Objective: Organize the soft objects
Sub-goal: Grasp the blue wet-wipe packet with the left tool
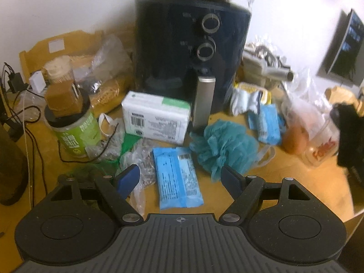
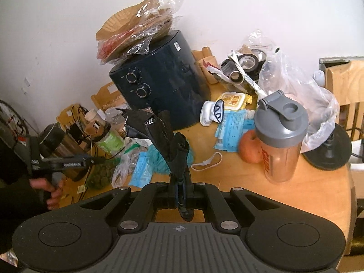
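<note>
**Black fabric pinched over a crowded wooden table**

Pinched between the closed fingers of the right gripper (image 2: 181, 190), a black fabric piece (image 2: 159, 134) stands up above the table (image 2: 238, 177). Its jaws are narrow, clamped on the cloth. The left gripper (image 1: 179, 179) hangs with fingers spread wide, holding nothing, above a blue packet (image 1: 176, 177).

Warm yellow wood forms the tabletop, set against a plain white wall (image 2: 56, 34). A dark air fryer (image 1: 191, 45) stands at the back. Just in front of it lie a white box (image 1: 157, 116), a teal mesh pouf (image 1: 224, 145) and a second blue packet (image 1: 267, 122). A shaker bottle (image 2: 281, 141) stands beside an apple (image 2: 250, 146) to the right, with plastic bags (image 2: 295, 84) behind.
</note>
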`<state>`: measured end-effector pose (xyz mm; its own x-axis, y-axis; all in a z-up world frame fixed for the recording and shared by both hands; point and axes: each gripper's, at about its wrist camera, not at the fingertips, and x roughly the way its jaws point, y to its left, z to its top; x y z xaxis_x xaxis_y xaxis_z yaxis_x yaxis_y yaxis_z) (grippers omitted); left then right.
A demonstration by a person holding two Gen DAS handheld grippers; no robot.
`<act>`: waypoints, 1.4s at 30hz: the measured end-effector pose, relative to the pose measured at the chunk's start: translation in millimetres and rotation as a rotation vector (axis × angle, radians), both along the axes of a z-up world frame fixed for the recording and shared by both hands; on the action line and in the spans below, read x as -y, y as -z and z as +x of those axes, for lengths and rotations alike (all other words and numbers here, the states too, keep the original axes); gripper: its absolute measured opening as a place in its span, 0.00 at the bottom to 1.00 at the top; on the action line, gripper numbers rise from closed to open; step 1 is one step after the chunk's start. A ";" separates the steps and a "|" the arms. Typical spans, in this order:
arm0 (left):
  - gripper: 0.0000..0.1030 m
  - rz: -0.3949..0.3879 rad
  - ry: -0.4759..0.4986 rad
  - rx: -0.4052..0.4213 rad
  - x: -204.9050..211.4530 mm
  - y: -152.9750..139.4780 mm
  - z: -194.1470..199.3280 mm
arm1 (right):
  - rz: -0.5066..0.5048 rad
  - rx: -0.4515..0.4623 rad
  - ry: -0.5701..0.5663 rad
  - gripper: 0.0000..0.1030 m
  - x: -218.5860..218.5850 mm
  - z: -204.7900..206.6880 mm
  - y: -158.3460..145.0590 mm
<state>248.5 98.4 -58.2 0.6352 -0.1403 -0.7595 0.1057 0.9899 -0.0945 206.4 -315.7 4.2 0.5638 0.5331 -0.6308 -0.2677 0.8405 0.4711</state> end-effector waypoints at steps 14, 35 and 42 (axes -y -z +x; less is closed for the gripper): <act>0.76 0.068 0.068 -0.245 12.7 76.6 47.6 | 0.012 -0.016 0.057 0.06 -4.9 -15.1 3.0; 0.79 0.101 -0.016 -0.416 34.5 134.7 98.9 | 0.038 -0.031 0.156 0.06 10.5 -40.5 9.2; 0.62 0.119 -0.019 -0.419 35.6 132.8 96.7 | 0.041 -0.032 0.162 0.06 11.6 -42.9 11.7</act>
<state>345.2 62.8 -191.0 0.2702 -0.0275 -0.9624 0.0641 0.9979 -0.0105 163.5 -327.3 -7.5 0.6244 0.4626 -0.6294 -0.1151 0.8515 0.5116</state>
